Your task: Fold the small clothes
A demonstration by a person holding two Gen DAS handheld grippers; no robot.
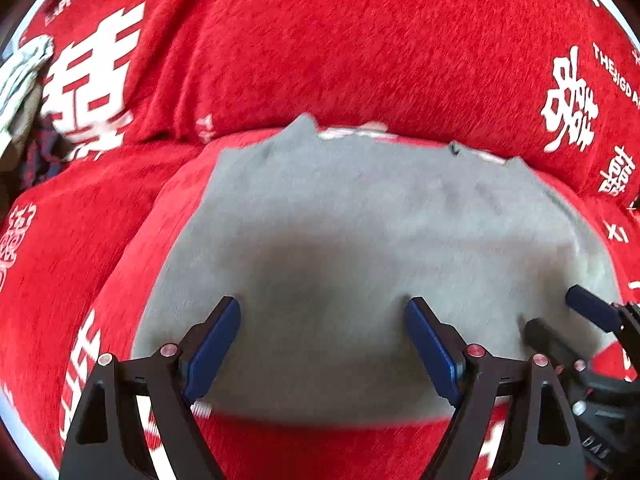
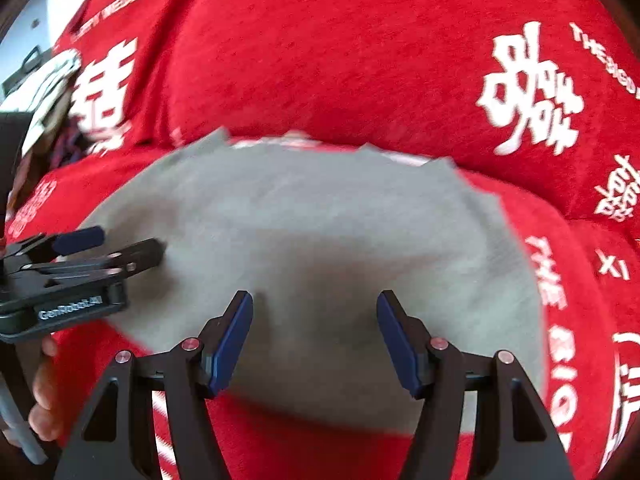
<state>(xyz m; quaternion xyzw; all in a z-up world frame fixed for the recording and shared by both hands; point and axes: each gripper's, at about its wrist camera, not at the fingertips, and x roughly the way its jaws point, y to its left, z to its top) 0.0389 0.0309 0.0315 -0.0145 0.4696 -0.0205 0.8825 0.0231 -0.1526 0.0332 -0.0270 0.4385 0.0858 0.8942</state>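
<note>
Both the left gripper (image 1: 322, 312) and right gripper (image 2: 314, 306) hang with fingers spread wide, holding nothing, over a grey garment (image 1: 360, 240). It lies flat on a red cover (image 1: 320, 40) printed with white characters. Beyond, at far left, sits a blurred pile of other cloth (image 1: 20, 92).

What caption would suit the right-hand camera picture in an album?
Open right tongs hover over a grey garment spread on a red patterned cover.
</note>
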